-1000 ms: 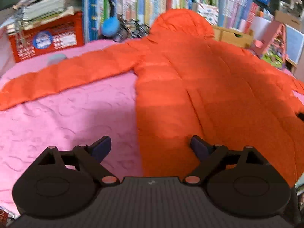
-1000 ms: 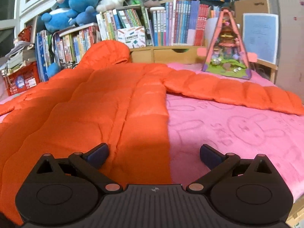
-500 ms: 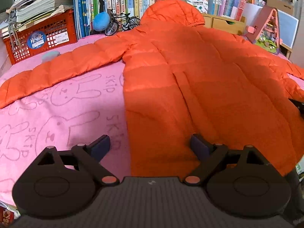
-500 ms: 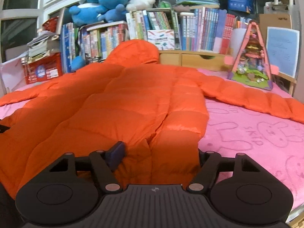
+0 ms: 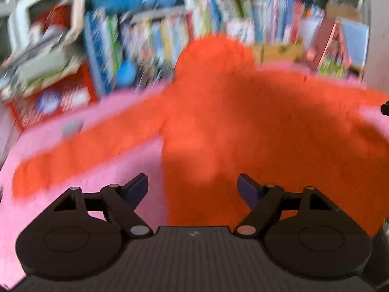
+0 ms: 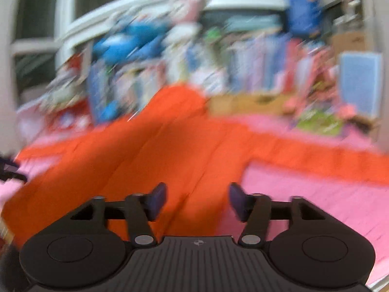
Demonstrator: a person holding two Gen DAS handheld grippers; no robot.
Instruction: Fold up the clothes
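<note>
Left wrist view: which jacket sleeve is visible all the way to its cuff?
The sleeve of the orange puffer jacket stretched left over the pink blanket, cuff in view. The other sleeve runs off the right edge.

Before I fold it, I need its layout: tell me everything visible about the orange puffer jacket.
The orange quilted puffer jacket lies flat on the pink blanket, hood toward the bookshelf, both sleeves spread outward. It looks padded and smooth-shelled, though both views are blurred. Its hem lies between each gripper's fingers; whether they pinch it cannot be told.
</note>
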